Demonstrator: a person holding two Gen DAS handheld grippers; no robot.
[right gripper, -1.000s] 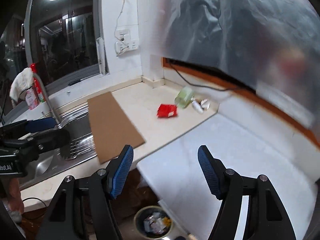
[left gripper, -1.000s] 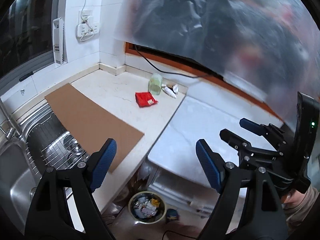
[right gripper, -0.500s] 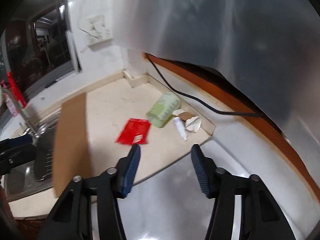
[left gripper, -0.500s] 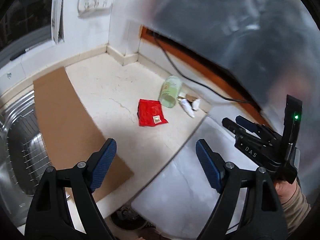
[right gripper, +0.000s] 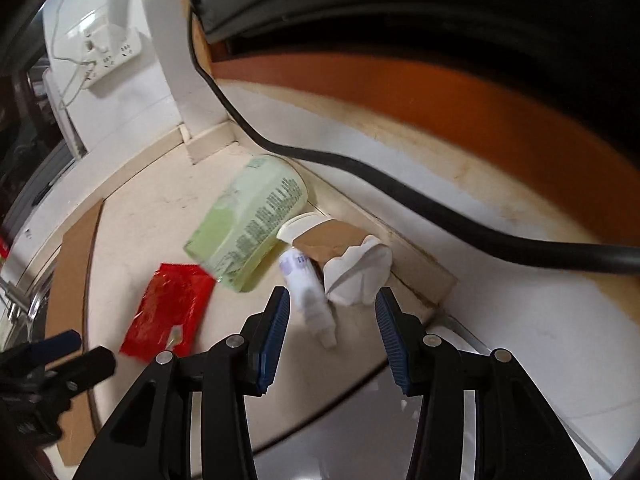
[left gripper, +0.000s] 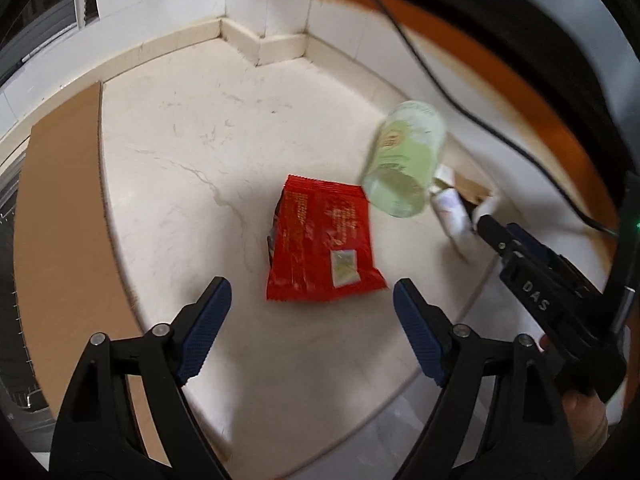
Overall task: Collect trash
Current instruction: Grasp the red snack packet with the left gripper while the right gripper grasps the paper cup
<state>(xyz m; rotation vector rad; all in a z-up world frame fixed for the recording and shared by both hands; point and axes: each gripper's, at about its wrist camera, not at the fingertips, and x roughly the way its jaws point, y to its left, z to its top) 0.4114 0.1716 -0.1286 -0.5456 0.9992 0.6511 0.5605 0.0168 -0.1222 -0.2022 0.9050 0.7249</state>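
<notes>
Blue-padded left gripper (left gripper: pixel 306 306) fingers wide apart over red wrapper (left gripper: pixel 322 246), right gripper (right gripper: pixel 329 322) fingers apart around white tube (right gripper: pixel 310 298)

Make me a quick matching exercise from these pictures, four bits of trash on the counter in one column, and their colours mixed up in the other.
Things:
1. snack wrapper
2. plastic cup
3. small tube
4. cardboard sheet

Colours:
A. brown
B. white
C. red
D. pale green

Pairs: 1-C, 2-D, 3-B, 4-A
</notes>
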